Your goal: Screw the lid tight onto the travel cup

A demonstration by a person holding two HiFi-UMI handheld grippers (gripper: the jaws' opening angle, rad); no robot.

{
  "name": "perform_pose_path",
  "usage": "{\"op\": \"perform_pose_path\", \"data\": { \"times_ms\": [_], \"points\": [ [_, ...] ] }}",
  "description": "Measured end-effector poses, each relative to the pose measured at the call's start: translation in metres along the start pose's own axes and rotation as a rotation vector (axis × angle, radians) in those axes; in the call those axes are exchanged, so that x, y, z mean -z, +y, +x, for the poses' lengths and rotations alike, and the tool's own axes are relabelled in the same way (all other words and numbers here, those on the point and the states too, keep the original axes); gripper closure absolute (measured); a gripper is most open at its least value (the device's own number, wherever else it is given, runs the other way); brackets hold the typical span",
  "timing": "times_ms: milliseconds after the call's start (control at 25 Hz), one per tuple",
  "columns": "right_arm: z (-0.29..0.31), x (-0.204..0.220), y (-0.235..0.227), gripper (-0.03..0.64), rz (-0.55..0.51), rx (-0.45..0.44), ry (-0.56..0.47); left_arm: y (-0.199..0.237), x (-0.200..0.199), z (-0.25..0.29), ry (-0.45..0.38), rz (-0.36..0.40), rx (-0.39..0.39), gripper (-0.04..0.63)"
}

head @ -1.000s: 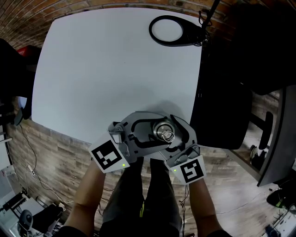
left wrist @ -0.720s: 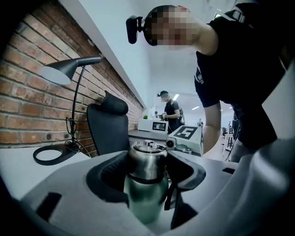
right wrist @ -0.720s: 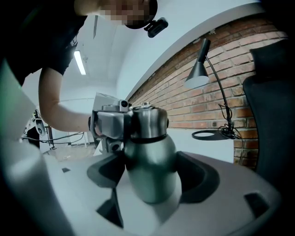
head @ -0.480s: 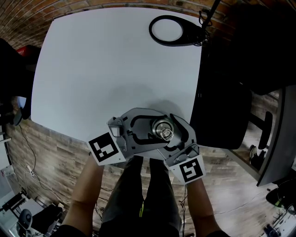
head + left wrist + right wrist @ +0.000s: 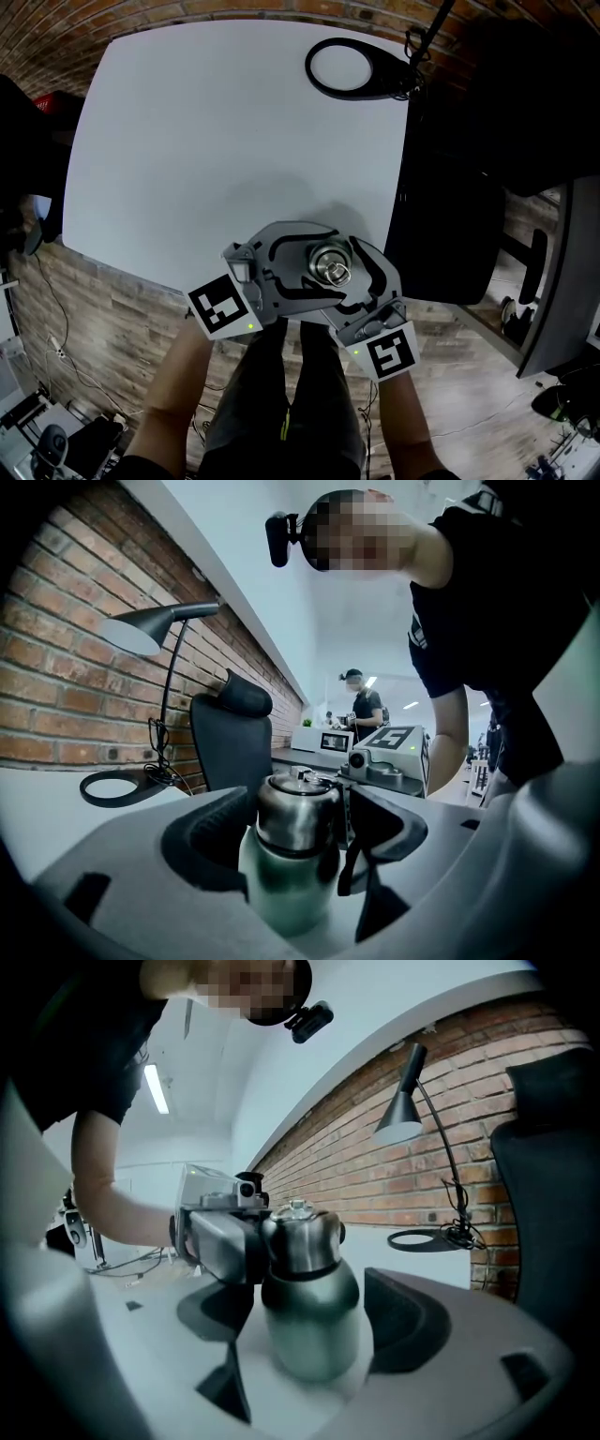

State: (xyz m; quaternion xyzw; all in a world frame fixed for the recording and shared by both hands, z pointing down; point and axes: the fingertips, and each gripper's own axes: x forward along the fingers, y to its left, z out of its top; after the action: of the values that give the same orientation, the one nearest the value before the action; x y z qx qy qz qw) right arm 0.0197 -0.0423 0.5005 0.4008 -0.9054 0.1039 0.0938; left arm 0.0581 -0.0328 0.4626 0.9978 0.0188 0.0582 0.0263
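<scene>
- Now, the travel cup [image 5: 286, 892] is over the near edge of the table [image 5: 206, 141], toward its right corner. We can't tell whether its base rests on the tabletop.
- Its lid [image 5: 298, 808] is on top and looks level, with a dark seam where it meets the body.
- The change: the left gripper [image 5: 298, 841] has just been opening its jaws. They stand wide now, with the lid between them and the pads no longer pressing it.
- We take that as a release after a twist. It is either a reset for another bite or the end of the tightening. From here we can't judge whether the thread is fully home.
- The right gripper [image 5: 314, 1321] comes in from the other side, lower down. Its pads look closed on the cup's rounded body, so we'd say it is bracing the cup.
- Orientation: the cup is upright, its long axis straight up from the table. The lid end points up and the base points down at the tabletop.
- Both tools meet at the cup right at the table's near edge, and the rest of the tabletop lies beyond them.
</scene>
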Motion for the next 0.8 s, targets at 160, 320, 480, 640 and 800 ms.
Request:
{"op": "perform_pose_path", "data": {
  "times_ms": [160,320,480,640,800],
  "points": [
    [-0.009,0.006,0.002,0.262,-0.003,0.002,0.04,0.002,-0.003,-0.004,-0.002,0.017,-0.024,0.255],
    [-0.019,0.017,0.009,0.262,0.004,0.007,0.079,-0.002,-0.006,-0.015,-0.006,0.002,-0.041,0.255],
    [-0.043,0.021,0.011,0.262,0.05,0.053,0.124,-0.009,-0.012,-0.036,-0.012,-0.012,-0.067,0.255],
    [-0.068,0.013,0.006,0.262,0.085,0.124,0.148,-0.011,-0.007,-0.057,0.001,-0.152,-0.148,0.255],
    [-0.086,-0.003,0.005,0.263,0.096,0.159,0.146,-0.021,0.005,-0.064,0.052,-0.135,-0.154,0.256]
  ]
}}
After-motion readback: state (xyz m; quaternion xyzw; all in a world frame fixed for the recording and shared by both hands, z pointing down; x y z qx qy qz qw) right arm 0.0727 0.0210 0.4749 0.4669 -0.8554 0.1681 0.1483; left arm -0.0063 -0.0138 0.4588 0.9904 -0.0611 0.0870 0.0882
